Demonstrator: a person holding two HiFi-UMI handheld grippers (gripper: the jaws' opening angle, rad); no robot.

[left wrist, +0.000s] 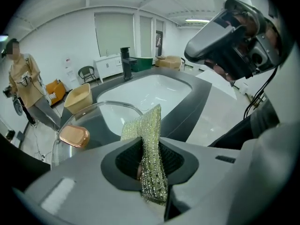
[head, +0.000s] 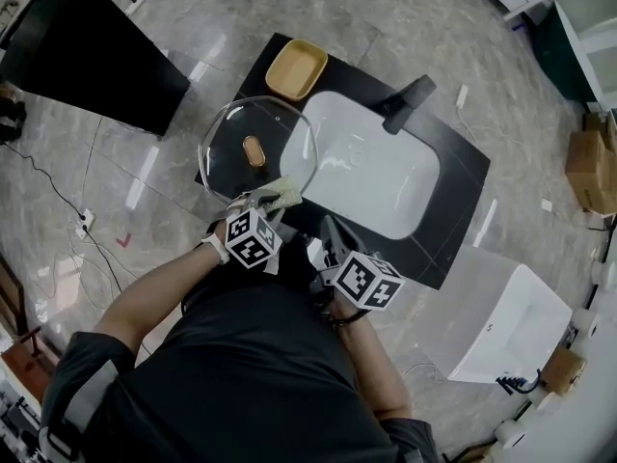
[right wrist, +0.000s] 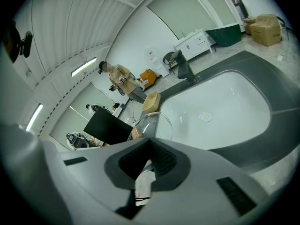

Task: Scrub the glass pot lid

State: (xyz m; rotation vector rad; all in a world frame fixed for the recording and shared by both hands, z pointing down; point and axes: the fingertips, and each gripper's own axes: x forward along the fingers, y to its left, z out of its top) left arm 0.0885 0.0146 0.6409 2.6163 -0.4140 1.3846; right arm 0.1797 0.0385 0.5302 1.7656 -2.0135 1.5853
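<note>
Our left claw [left wrist: 149, 159] pinches the scrub cloth [left wrist: 148, 128] over the glass lid [head: 234, 123], left of the sink [head: 378, 174]; our right claw [right wrist: 148, 162] is pressed together.

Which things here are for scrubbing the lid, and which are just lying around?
For the job:
glass pot lid
scrub cloth, pinched in the left gripper
right gripper, which seems to hold the lid's rim
sink

Just lying about:
tan dish
cardboard box
white basin on the floor
</note>
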